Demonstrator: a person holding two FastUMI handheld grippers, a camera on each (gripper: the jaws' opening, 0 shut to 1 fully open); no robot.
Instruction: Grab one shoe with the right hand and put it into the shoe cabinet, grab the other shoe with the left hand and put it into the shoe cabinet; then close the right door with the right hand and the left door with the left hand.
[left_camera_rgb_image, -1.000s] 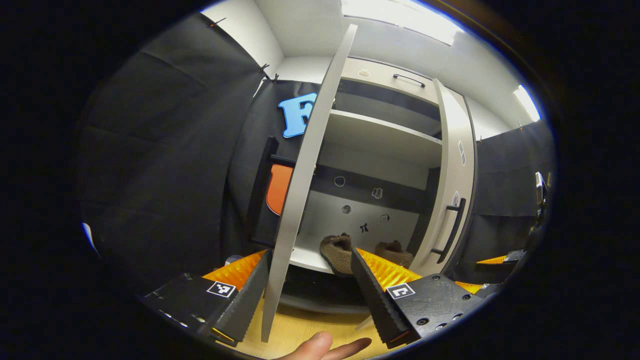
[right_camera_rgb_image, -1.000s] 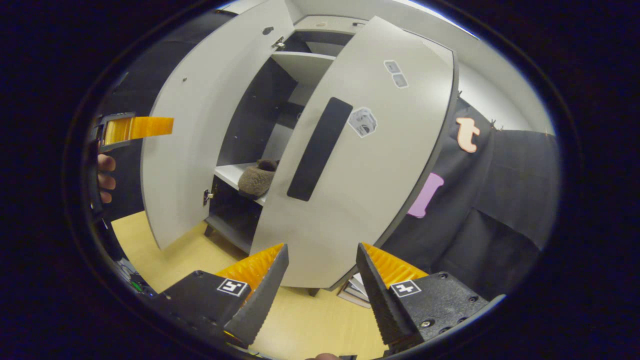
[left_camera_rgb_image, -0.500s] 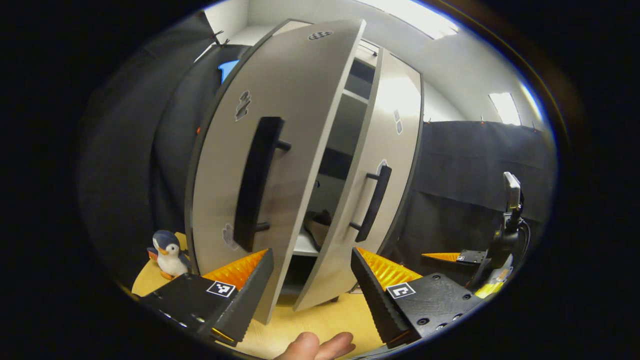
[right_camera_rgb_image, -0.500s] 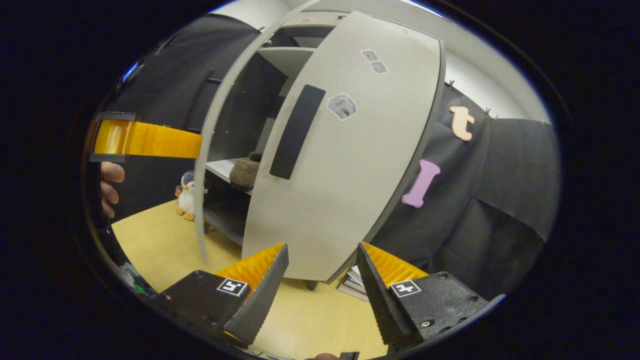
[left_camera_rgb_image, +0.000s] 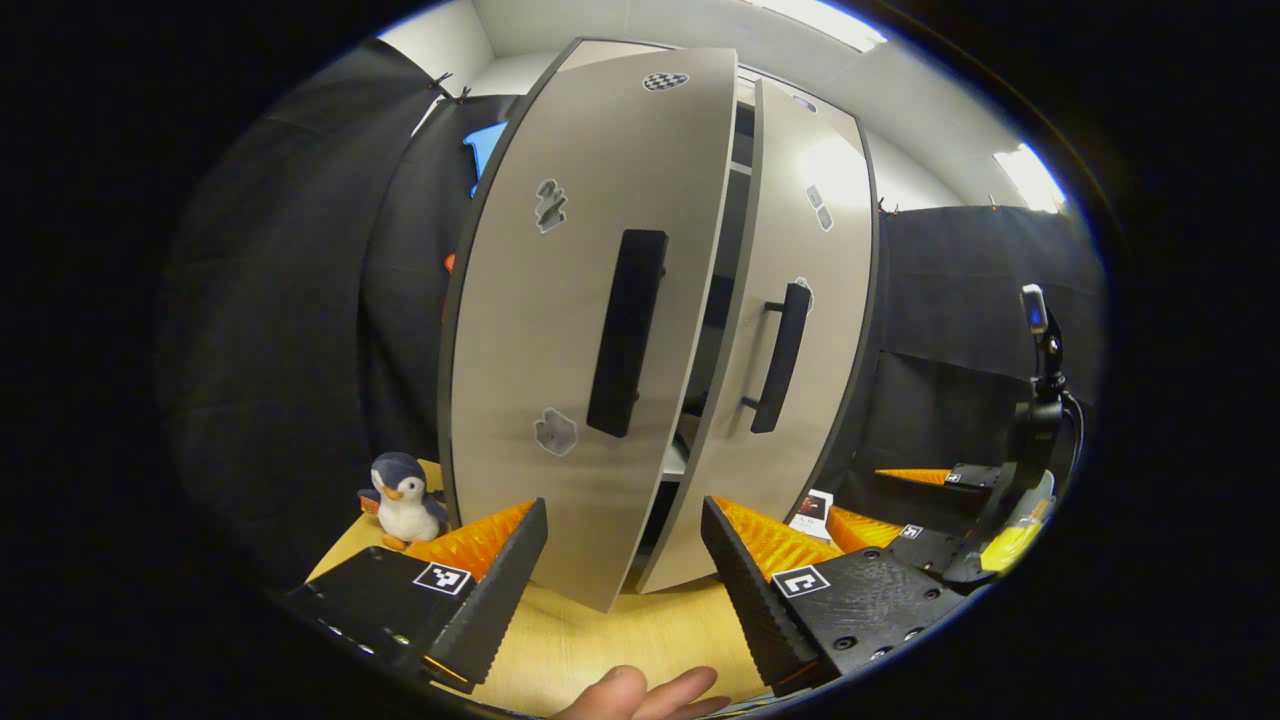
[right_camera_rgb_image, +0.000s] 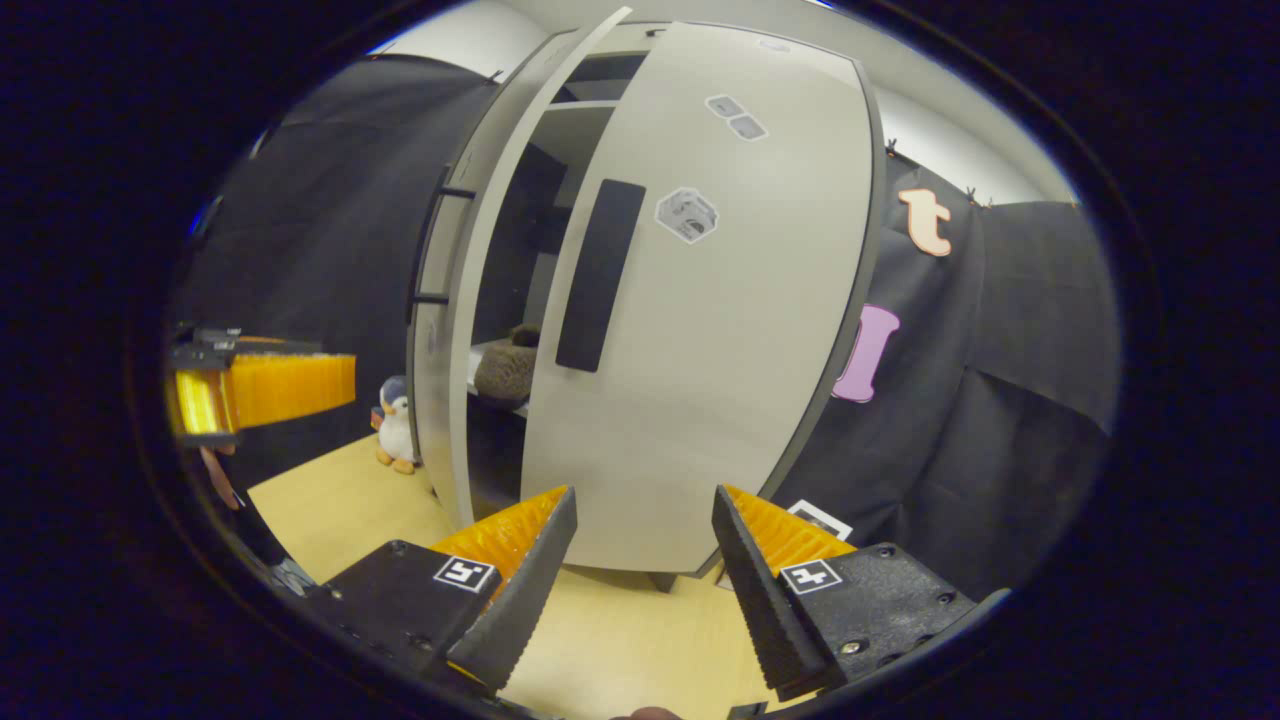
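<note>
Since a second ago both doors have swung nearly shut: the left door (left_camera_rgb_image: 560, 330) and right door (left_camera_rgb_image: 800, 330) of the pale grey shoe cabinet (right_camera_rgb_image: 600, 60) leave a narrow gap. A brown fuzzy shoe (right_camera_rgb_image: 505, 368) sits on the shelf inside. The left gripper (left_camera_rgb_image: 625, 545) and right gripper (right_camera_rgb_image: 640, 540) have jaws released, empty. A toy penguin (left_camera_rgb_image: 400, 500) stands at eight o'clock.

The shoe cabinet (left_camera_rgb_image: 560, 330) doors look smooth and matt, the floor (right_camera_rgb_image: 340, 510) pale wood, the shoe (right_camera_rgb_image: 505, 368) fuzzy cloth.
</note>
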